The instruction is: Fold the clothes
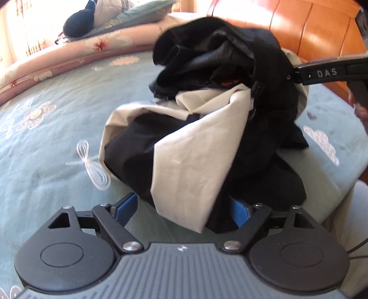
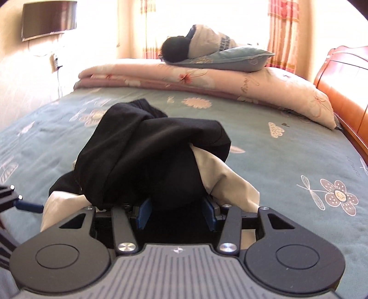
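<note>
A crumpled black-and-beige garment (image 1: 202, 128) is heaped on the teal floral bedspread (image 1: 46, 142), near the bed's close edge. Wide bare bedspread is seen to the pile's left in the left wrist view and beyond it in the right wrist view. The bed is bounded by an orange wooden headboard (image 2: 345, 96) on one side. The far side is taken up by a folded pink floral quilt (image 2: 207, 80), with a teal pillow (image 2: 230, 57) and a dark-and-cream bundle (image 2: 197, 43) stacked on top.

The left gripper (image 1: 184, 210) is spread wide at the pile's near hem; beige and black cloth is draped between its blue pads (image 1: 127, 207), and the right pad is partly covered. No pinch is seen. The right gripper (image 2: 177, 215) is pushed into the pile from the other side, raised fabric slumped over its tips; its blue pads (image 2: 143, 215) are held apart with black cloth lying between them. Whether that cloth is clamped cannot be told. The right tool's fingertips are also buried in fabric in the left wrist view. A wall-mounted dark panel (image 2: 49, 19) is cut off at the frame top. Windows are overexposed.
</note>
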{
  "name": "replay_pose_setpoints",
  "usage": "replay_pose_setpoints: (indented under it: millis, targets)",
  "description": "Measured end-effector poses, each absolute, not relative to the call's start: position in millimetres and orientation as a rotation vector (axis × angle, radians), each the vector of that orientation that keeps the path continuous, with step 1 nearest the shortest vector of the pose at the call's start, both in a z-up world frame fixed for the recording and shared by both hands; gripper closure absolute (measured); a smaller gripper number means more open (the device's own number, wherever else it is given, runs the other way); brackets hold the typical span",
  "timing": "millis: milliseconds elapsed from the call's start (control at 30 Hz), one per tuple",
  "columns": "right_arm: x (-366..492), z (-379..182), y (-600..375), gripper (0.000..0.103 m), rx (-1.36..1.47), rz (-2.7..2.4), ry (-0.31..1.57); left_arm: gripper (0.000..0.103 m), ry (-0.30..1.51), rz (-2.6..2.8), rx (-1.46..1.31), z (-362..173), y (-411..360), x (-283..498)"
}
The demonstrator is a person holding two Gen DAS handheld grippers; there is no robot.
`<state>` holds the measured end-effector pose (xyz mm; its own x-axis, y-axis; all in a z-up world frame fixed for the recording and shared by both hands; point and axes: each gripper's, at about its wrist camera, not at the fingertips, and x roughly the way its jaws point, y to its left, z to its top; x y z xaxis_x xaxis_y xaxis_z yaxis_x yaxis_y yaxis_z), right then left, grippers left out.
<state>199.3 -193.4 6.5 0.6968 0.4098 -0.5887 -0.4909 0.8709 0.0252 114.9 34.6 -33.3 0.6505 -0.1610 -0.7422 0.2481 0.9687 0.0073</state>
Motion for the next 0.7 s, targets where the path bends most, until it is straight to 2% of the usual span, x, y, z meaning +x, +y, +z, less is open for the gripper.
replay_pose_setpoints:
  millis: [100, 133, 167, 333, 467, 700]
  targets:
    - [220, 5, -199, 0.049, -0.098, 0.418, 0.574, 0.018, 0.815, -0.234, 0.111, -29, 36, 128]
    - [228, 6, -202, 0.041, -0.100, 0.373, 0.552, 0.018, 0.814, -0.233, 0.114, -28, 35, 132]
    - [235, 7, -205, 0.037, -0.105, 0.326, 0.532, 0.018, 0.813, -0.233, 0.119, -28, 34, 136]
    - [259, 13, -223, 0.037, -0.097, 0.275, 0.535, 0.017, 0.813, -0.236, 0.112, -29, 28, 146]
    - [242, 21, -251, 0.036, -0.053, 0.330, 0.539, 0.018, 0.798, -0.274, 0.106, -21, 27, 140]
    - [218, -14, -267, 0.034, -0.136, 0.373, 0.658, 0.017, 0.776, -0.332, 0.090, -9, 25, 131]
